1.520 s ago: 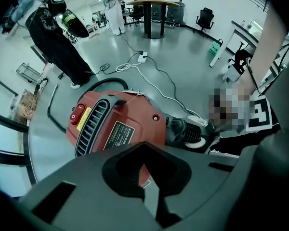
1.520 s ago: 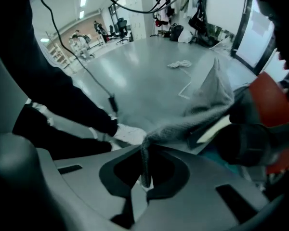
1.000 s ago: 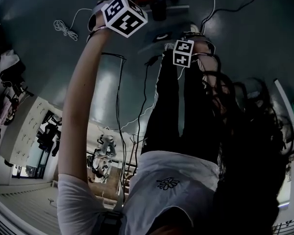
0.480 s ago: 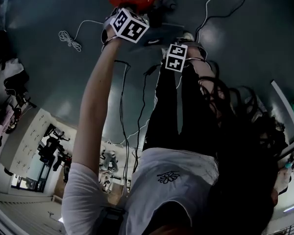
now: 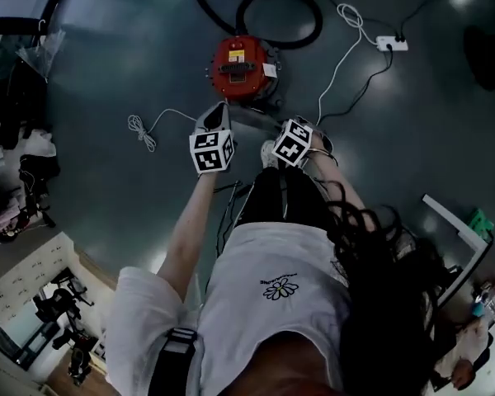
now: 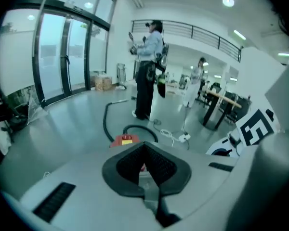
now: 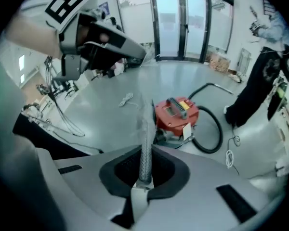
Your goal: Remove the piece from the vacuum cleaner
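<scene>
A red round vacuum cleaner (image 5: 243, 68) stands on the grey floor ahead of me, with a grey handle on top and a white tag on its side. Its black hose (image 5: 279, 15) loops behind it. My left gripper (image 5: 217, 115) hovers short of the vacuum's near-left side. In the left gripper view it (image 6: 144, 162) is open and holds nothing; the vacuum (image 6: 125, 139) shows over and between the pads. The right gripper's marker cube (image 5: 293, 143) is beside it. My right gripper (image 7: 145, 129) is shut on nothing and points at the vacuum (image 7: 176, 112), still apart from it.
A white power strip (image 5: 393, 44) with cables lies at the far right. A coiled white cord (image 5: 140, 130) lies on the floor to the left. Another person (image 6: 147, 71) stands beyond the hose. Clutter (image 5: 16, 155) lines the left edge, and a table (image 5: 454, 221) stands at the right.
The head view has swung down to the floor ahead, so the whole vacuum, hose and power strip now show. Both grippers sit lower in the picture, nearer my body.
</scene>
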A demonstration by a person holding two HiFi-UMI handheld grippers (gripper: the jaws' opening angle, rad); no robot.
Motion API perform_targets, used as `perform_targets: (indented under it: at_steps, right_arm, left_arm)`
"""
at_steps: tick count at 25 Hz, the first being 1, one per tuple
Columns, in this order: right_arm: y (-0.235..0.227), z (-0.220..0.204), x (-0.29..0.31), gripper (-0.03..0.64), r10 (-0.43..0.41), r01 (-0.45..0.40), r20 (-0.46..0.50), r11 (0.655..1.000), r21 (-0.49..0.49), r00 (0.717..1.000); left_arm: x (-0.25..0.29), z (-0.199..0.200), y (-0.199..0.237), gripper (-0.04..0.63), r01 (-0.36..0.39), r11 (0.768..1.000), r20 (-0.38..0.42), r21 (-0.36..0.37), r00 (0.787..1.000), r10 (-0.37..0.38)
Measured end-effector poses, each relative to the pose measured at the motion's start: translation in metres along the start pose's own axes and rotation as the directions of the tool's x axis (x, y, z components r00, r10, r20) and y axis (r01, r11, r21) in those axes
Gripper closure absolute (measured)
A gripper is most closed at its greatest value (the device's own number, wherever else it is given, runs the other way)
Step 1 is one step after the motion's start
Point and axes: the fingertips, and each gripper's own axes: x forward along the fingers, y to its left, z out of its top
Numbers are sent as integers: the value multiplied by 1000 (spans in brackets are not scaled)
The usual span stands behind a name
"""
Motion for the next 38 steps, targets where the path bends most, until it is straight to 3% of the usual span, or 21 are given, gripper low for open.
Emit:
perform_targets:
  at_steps: [2,4,7,9,11,13,17,21,23,25,30,38]
  right_arm:
    - [-4,26,-52,592,-76,66,105,993,99,992]
    - [-10,55,-107,592,-158,126,208,980,157,965]
    - [-39,97,-183,592,-300,256,325,951,172,897]
    - [-61,117,-228,592,-373,304,415,926,224,830]
    - [-72,135,-273,592,-432,317,506,899,301,746]
    - [-70,155,-317,592,-473,305,583,879,367,661]
    - [-55,185,-387,592,-501,235,706,863,447,500]
    - [-55,197,-442,592,-506,227,787,862,452,352]
    - [-56,203,-463,592,-508,244,809,859,450,297]
    - [-54,208,-474,592,-509,275,816,854,441,274]
    - [-54,217,-469,592,-513,284,808,853,439,291]
    - [-56,221,-461,592,-510,249,811,857,451,286]
  left_arm:
    - [-44,42,-16,595,8,1000,120,-30,993,-4]
    - [-83,88,-30,595,13,1000,238,-29,971,-6]
    - [-126,161,-42,595,0,1000,426,-24,905,10]
    - [-149,200,-47,595,-15,999,542,-43,840,36]
    - [-175,224,-46,595,-19,996,623,-90,779,71]
    - [-204,234,-38,595,4,989,668,-148,738,97]
    - [-241,237,-25,595,35,984,709,-176,698,102]
    - [-249,251,-37,595,19,994,750,-108,658,69]
    - [-256,264,-47,595,14,998,772,-65,634,42]
    - [-263,277,-53,595,12,999,787,-32,617,18]
    - [-269,294,-53,595,21,1000,798,-13,602,-3]
    - [-263,302,-49,595,22,1000,790,2,612,-15]
